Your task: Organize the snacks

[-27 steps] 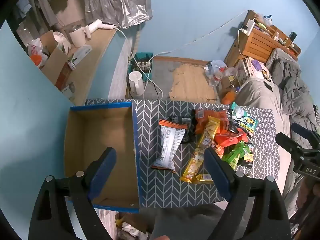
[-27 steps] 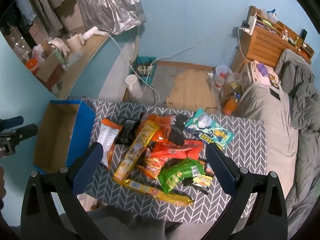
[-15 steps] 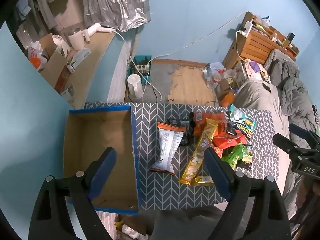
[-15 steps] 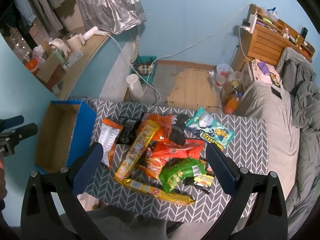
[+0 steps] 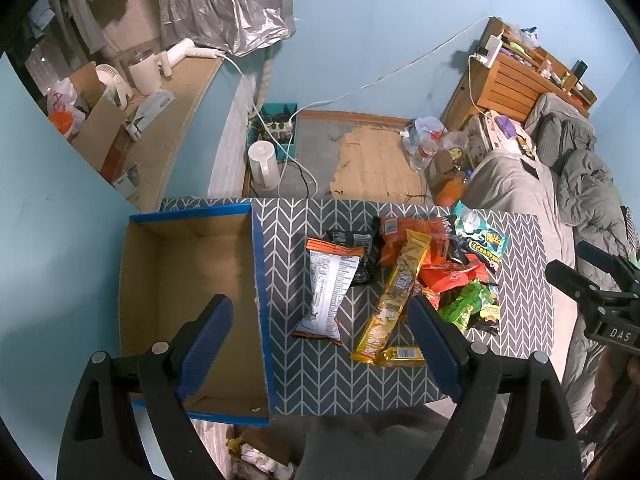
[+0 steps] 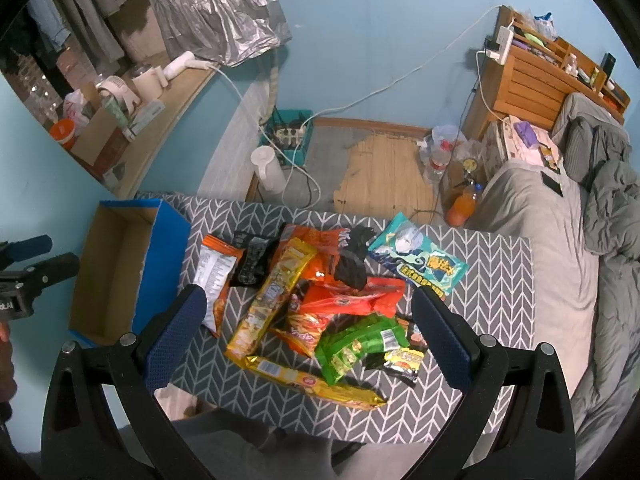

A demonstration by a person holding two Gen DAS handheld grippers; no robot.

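Cardboard box (image 5: 192, 280) sits empty at the tabletop (image 5: 320, 376) left edge. Left tongs (image 5: 320, 336) spread, holding nothing, above the near edge. Snack packets (image 6: 320, 300) heaped mid-tabletop: light, crinkly, slippery film, contents likely crushable. Best pinch is probably a flat sealed end, e.g. the white chip bag (image 5: 330, 288) nearest the box. Right tongs (image 6: 312, 340) spread, empty.

Bedroom: bed (image 6: 560, 216), wood headboard (image 6: 532, 80).

bed (image 6: 560, 240) cropped, pile (image 6: 320, 300) overlapping, labels illegible
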